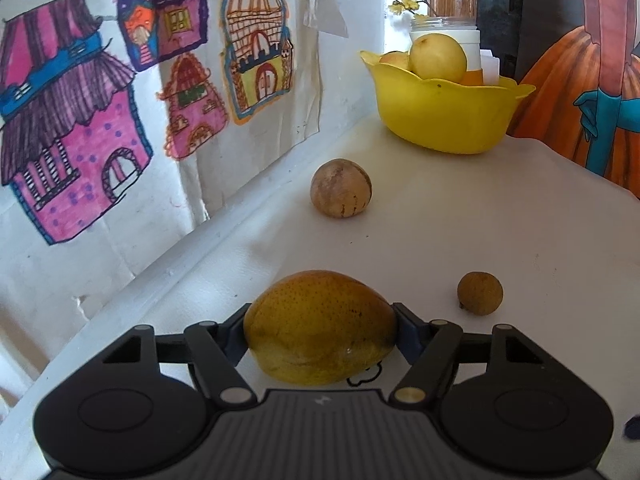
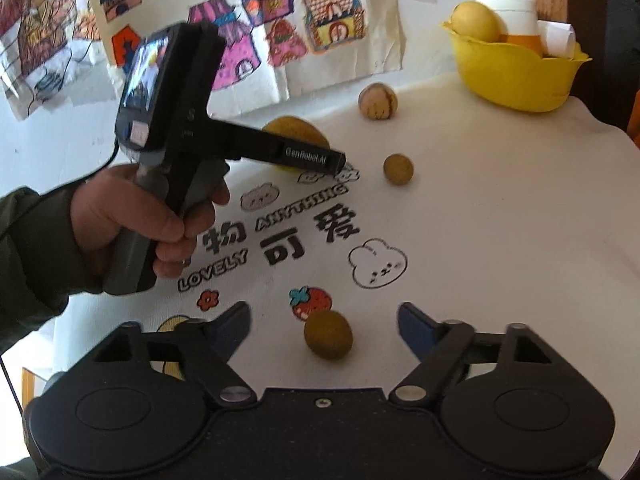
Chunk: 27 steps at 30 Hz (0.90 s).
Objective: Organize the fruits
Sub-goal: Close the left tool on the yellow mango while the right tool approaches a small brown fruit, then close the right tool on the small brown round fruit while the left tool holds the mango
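My left gripper (image 1: pixel 320 332) is shut on a yellow-orange mango (image 1: pixel 320 328) that rests on the white tablecloth, its blue pads pressing both ends. The right wrist view shows the same gripper (image 2: pixel 320 152), held by a hand (image 2: pixel 132 216), over the mango (image 2: pixel 296 128). My right gripper (image 2: pixel 324 328) stands open around a small olive-brown fruit (image 2: pixel 328 334), with gaps on both sides. A beige round fruit (image 1: pixel 341 188) and a small brown fruit (image 1: pixel 480 293) lie loose farther back. The yellow bowl (image 1: pixel 444 116) at the far corner holds a pale yellow fruit (image 1: pixel 438 58).
A wall with children's house drawings (image 1: pixel 120 120) runs along the table's left side. A white jar (image 1: pixel 468 40) with yellow flowers stands behind the bowl. The printed tablecloth (image 2: pixel 500 220) ends at a rounded edge on the right.
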Motion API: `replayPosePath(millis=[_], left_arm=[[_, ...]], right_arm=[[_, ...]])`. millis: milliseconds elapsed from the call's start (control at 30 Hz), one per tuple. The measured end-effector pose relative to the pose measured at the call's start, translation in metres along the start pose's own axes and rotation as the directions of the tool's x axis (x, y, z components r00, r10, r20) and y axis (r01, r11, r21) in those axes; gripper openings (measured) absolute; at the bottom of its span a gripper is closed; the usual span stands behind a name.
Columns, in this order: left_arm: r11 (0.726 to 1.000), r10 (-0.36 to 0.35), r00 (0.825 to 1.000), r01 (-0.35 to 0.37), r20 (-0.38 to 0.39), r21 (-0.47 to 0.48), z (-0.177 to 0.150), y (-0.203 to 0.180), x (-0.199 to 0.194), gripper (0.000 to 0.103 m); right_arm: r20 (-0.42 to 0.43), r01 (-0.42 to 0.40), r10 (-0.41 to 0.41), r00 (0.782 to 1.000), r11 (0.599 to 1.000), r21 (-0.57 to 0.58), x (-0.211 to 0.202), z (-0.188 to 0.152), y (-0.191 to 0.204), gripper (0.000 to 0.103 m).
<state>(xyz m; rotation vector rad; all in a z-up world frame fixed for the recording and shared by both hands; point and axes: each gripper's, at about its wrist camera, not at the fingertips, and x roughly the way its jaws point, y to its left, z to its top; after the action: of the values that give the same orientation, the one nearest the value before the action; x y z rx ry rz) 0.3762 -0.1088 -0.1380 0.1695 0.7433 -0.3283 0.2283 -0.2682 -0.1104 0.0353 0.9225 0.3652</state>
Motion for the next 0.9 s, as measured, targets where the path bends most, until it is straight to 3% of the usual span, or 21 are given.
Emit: replayPosePath(millis=[33, 100, 233, 333, 567, 900], left_arm=[[1.0, -0.001, 1.0, 0.001, 0.002, -0.002, 0.0, 0.0, -0.001, 0.075], [1.0, -0.001, 1.0, 0.001, 0.003, -0.007, -0.001, 0.001, -0.003, 0.075], [1.0, 0.002, 1.0, -0.002, 0.007, -0.003, -0.002, 0.001, -0.009, 0.075], [1.0, 0.0, 1.0, 0.0, 0.01, -0.007, -0.003, 0.003, -0.014, 0.075], [1.0, 0.002, 1.0, -0.002, 0.024, -0.014, -0.006, 0.007, -0.037, 0.075], [1.0, -0.002, 0.997, 0.002, 0.081, 0.007, 0.0, -0.003, -0.104, 0.075]], right_arm=[[-0.003, -0.002, 0.002, 1.0, 1.0, -0.005, 0.0, -0.001, 0.001, 0.073], [-0.014, 0.005, -0.005, 1.0, 1.0, -0.017, 0.002, -0.002, 0.004, 0.056], [-0.033, 0.034, -0.035, 0.999, 0.999, -0.031, 0.005, -0.006, 0.006, 0.045], [-0.029, 0.054, -0.056, 0.998, 0.997, -0.063, 0.008, -0.009, 0.009, 0.03], [-0.004, 0.051, -0.051, 0.999, 0.997, -0.049, 0.002, -0.005, 0.009, 0.029], [0.098, 0.054, -0.054, 0.994, 0.999, 0.002, -0.037, 0.007, 0.011, 0.029]])
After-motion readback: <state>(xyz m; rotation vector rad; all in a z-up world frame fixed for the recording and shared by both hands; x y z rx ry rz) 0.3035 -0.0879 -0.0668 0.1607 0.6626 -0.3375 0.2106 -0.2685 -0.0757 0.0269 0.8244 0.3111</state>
